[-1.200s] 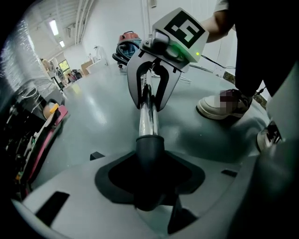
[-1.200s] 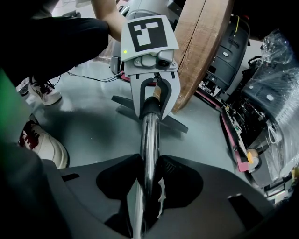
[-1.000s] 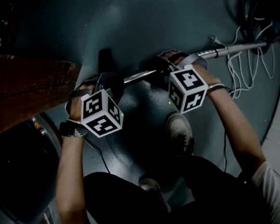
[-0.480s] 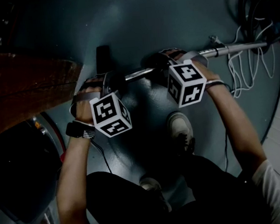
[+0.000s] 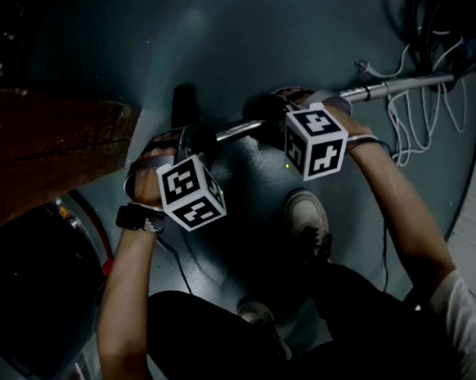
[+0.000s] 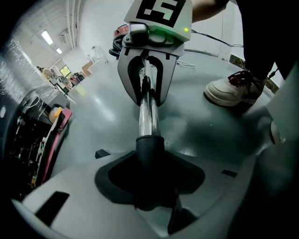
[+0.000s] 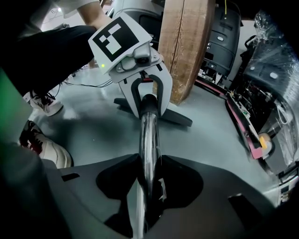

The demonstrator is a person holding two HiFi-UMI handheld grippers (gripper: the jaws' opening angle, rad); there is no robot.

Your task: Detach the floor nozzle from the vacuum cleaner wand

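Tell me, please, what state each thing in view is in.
Black plastic floor nozzle, on the grey floor, not yet detached.
Shiny chrome vacuum wand, plugged into the nozzle's black collar.
Left gripper, fingers shut on the black collar.
Right gripper, fingers shut on the chrome wand.

The wand (image 6: 148,109) is a smooth, shiny metal tube, and the neck of the floor nozzle (image 6: 149,149) at its left end is dull black plastic. The left gripper (image 6: 149,186) and the right gripper (image 7: 147,186) look like smooth grey plastic that does not shine. The floor (image 5: 291,25) is smooth and a bit glossy, and the big block (image 7: 187,42) on the left is rough bare wood.
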